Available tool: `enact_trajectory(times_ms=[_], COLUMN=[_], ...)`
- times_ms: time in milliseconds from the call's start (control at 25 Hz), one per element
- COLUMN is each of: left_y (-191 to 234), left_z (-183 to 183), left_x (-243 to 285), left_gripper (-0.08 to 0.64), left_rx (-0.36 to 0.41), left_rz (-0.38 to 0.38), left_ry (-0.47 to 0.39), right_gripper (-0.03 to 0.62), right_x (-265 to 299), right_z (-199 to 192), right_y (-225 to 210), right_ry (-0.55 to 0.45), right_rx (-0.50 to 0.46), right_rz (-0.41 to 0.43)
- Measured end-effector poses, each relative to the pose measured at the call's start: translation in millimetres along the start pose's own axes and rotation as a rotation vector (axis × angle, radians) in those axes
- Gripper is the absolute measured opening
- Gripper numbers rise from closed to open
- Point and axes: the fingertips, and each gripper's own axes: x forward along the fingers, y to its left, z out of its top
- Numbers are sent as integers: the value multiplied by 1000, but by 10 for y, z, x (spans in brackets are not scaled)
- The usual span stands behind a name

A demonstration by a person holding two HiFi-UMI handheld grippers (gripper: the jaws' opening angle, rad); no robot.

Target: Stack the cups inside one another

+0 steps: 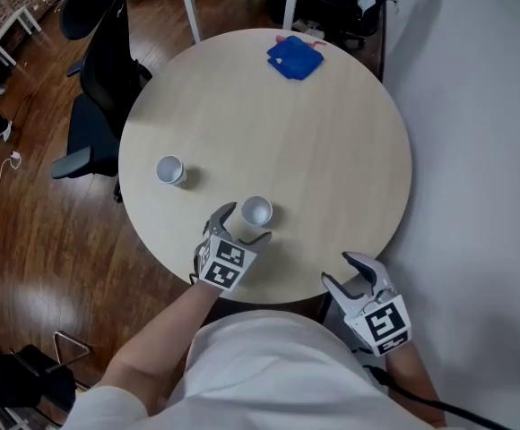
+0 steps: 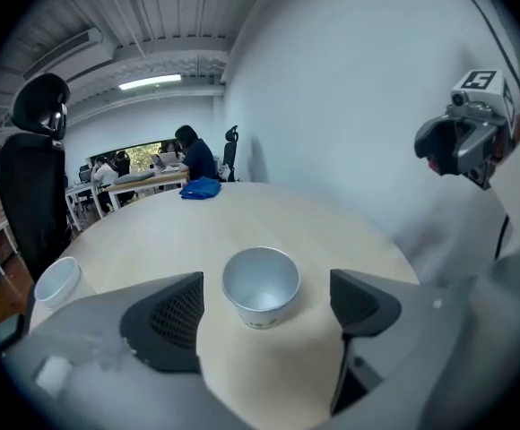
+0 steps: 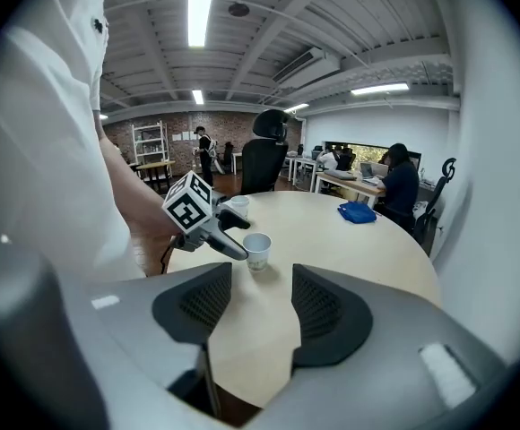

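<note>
Two white paper cups stand upright on the round pale table (image 1: 332, 133). The near cup (image 1: 256, 210) (image 2: 261, 287) (image 3: 257, 250) stands in front of my left gripper (image 1: 242, 226) (image 2: 265, 280), just ahead of the wide gap between its jaws. The pads do not touch it, and this gripper is open. The other cup (image 1: 169, 170) (image 2: 58, 280) (image 3: 238, 206) stands apart, further left. My right gripper (image 1: 352, 274) (image 3: 262, 298) is open and empty at the table's near right edge.
A blue cloth (image 1: 295, 58) (image 3: 357, 212) lies at the table's far side. A black office chair (image 1: 99, 88) stands to the left of the table, and a white wall (image 1: 484, 106) runs close along its right. People sit at desks in the background.
</note>
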Motion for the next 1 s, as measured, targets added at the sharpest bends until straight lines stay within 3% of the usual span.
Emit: enact_trajectory(times_ms=[280, 360, 480, 760, 1000], left_y=[41, 46, 50, 124, 470], left_z=[16, 36, 58, 261, 468], left_x=[358, 373, 335, -59, -705], left_gripper=[462, 398, 393, 390, 388], left_rx=[6, 9, 0, -15, 6], left_rz=[12, 7, -4, -14, 25], left_ry=[38, 34, 28, -22, -75], right_gripper=[219, 219, 219, 219, 219], right_x=[-239, -249, -215, 31, 435], right_z=[-191, -193, -167, 66, 313], right_y=[-140, -137, -124, -14, 190], right_ry=[37, 42, 43, 21, -13], right_rx=[25, 28, 34, 15, 8], right_rz=[-50, -52, -48, 13, 79])
